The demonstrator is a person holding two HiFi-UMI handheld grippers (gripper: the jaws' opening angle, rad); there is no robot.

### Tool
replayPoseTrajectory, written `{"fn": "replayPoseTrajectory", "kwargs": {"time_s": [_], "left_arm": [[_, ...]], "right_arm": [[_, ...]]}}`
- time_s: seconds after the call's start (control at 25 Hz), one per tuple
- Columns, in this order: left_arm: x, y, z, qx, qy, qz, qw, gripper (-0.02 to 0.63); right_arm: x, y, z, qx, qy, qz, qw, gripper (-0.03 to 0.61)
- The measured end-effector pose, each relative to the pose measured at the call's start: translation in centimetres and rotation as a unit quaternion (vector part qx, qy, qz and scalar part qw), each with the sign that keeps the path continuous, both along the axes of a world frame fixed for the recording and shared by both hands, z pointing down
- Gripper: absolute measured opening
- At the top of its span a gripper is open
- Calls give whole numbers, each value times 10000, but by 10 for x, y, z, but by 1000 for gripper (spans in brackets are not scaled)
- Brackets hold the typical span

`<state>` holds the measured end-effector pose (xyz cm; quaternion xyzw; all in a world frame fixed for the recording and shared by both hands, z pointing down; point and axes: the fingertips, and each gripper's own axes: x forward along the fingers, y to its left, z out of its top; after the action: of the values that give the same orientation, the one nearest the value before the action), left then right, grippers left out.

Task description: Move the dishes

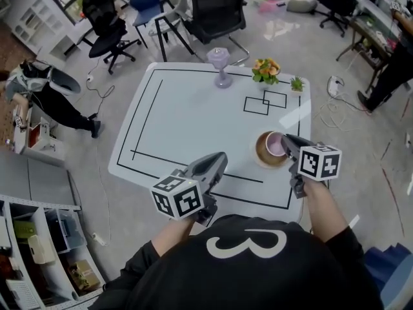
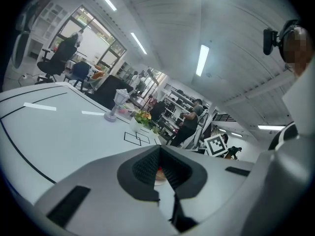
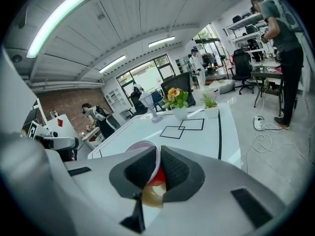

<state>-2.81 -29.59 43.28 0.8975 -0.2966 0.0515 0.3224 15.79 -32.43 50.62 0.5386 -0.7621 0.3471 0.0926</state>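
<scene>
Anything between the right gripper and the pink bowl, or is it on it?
Nothing in the way. The right gripper has its jaws closed on the near rim of the pink bowl, which sits on the brown plate.

Black office chairs [image 1: 217, 8] stand on grey floor [image 1: 129, 199].

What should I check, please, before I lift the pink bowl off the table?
1. Is the right hand-held gripper shut on the pink bowl at its rim: ok.
2. Is that grip deep enough to hold: cannot tell.
3. Is the bowl loose from the brown plate under it: cannot tell.
4. Is the left hand-held gripper shut and empty, free to steady the plate: ok.
5. Does nothing stand between the bowl and the taped squares: ok.
</scene>
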Motion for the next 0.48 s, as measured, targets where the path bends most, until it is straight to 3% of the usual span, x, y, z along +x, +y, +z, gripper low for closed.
{"fn": "replayPoseTrajectory", "kwargs": {"time_s": [0.48], "left_arm": [[-25,17,0,-39,58,-292,9995,3]], "right_arm": [[-48,10,-38,334,-342,-532,9974,38]]}}
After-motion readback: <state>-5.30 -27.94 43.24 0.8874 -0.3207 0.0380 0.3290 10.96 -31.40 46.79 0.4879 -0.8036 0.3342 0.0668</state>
